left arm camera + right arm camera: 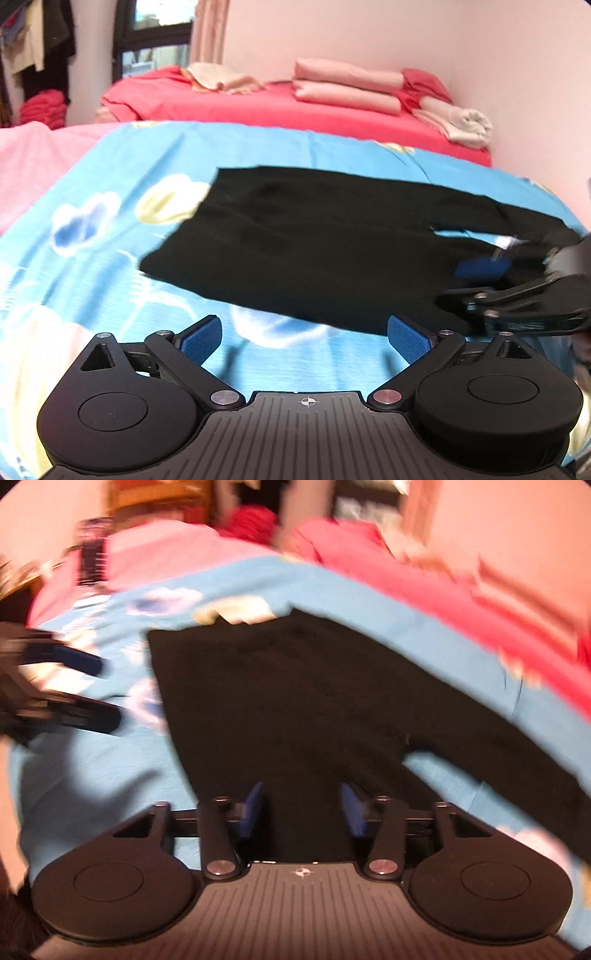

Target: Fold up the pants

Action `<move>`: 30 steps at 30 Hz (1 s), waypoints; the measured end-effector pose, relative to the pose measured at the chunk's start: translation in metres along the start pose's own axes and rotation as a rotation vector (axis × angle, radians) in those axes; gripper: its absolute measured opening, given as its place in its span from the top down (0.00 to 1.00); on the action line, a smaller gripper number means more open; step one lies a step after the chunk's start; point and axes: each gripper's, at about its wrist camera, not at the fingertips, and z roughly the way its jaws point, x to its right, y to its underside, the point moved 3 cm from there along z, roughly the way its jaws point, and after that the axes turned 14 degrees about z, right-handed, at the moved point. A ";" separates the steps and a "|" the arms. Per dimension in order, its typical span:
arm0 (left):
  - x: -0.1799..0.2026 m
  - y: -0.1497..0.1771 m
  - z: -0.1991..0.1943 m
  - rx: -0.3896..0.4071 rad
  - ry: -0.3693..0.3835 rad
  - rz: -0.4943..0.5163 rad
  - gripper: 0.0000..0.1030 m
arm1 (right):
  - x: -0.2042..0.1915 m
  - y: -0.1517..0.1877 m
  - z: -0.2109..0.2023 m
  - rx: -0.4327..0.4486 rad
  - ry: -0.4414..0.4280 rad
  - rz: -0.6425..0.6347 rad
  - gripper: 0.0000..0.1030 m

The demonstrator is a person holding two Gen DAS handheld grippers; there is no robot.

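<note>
Black pants [325, 240] lie spread flat on a blue flowered bedsheet [110, 192], waistband toward the pink blanket [26, 166] at the sheet's far-left edge and legs trailing off the other way, split by a narrow wedge of blue. The left gripper [306, 338] hovers over the sheet just short of the pants' near edge, its blue pads [203, 338] spread wide with nothing between them; one pad overlaps the black hem, though whether it touches the cloth cannot be told. The right gripper [303, 810] sits over the leg end of the pants, jaws partly drawn in but a clear gap left between the pads [253, 808], black fabric showing in that gap; the heavy blur leaves it unclear whether any cloth is actually pinched. Beyond the pants, past the far edge of the blue sheet, a red-covered bed [280, 110] carries folded pink towels [347, 86] against a pale wall [406, 40]
</note>
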 end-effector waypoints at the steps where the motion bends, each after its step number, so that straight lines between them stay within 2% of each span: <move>1: -0.003 0.001 -0.001 0.001 -0.006 -0.004 0.00 | 0.006 0.000 0.001 0.019 -0.009 0.054 0.73; 2: -0.005 0.001 -0.002 0.000 -0.011 -0.011 0.00 | -0.001 0.001 -0.003 0.012 -0.022 0.028 0.95; 5: -0.014 0.003 -0.004 0.009 -0.017 -0.032 0.00 | -0.032 0.020 -0.041 -0.016 -0.150 -0.100 0.95; 7: -0.019 0.003 -0.003 0.021 -0.010 -0.045 0.00 | -0.039 0.034 -0.038 -0.010 -0.064 -0.216 0.95; 9: -0.024 -0.003 0.002 0.023 -0.008 -0.063 0.00 | -0.037 0.034 -0.033 -0.011 -0.060 -0.193 0.93; 10: -0.026 -0.003 0.003 0.020 -0.010 -0.071 0.00 | -0.040 0.030 -0.036 -0.007 -0.055 -0.196 0.87; 11: -0.027 -0.004 0.005 0.018 -0.010 -0.079 0.00 | -0.043 0.026 -0.042 0.026 -0.026 -0.213 0.75; 13: -0.030 -0.002 0.002 0.023 -0.008 -0.082 0.00 | -0.052 0.022 -0.052 0.109 0.026 -0.277 0.61; 14: -0.033 -0.001 0.000 0.024 -0.015 -0.083 0.00 | -0.058 0.021 -0.055 0.134 0.017 -0.315 0.53; 15: -0.036 0.000 -0.002 0.025 -0.025 -0.083 0.00 | -0.068 0.019 -0.055 0.143 -0.009 -0.344 0.50; 16: -0.040 0.002 -0.005 0.026 -0.035 -0.087 0.00 | -0.076 0.017 -0.048 0.141 -0.032 -0.365 0.47; 19: -0.053 0.007 -0.014 0.032 -0.049 -0.117 0.00 | -0.099 0.009 -0.019 0.112 -0.079 -0.389 0.48; 23: -0.069 0.016 -0.027 0.032 -0.088 -0.142 0.00 | -0.118 -0.010 0.031 0.079 -0.114 -0.361 0.48; 26: -0.080 0.024 -0.035 0.028 -0.119 -0.150 0.00 | -0.120 -0.035 0.058 0.102 -0.120 -0.296 0.45; 27: -0.084 0.026 -0.037 0.026 -0.128 -0.156 0.00 | -0.116 -0.043 0.063 0.088 -0.129 -0.243 0.47; 29: -0.090 0.031 -0.041 0.024 -0.143 -0.173 0.00 | -0.116 -0.053 0.077 0.046 -0.171 -0.132 0.87; 30: -0.093 0.033 -0.042 0.023 -0.149 -0.181 0.00 | -0.120 -0.055 0.080 0.038 -0.166 -0.108 0.87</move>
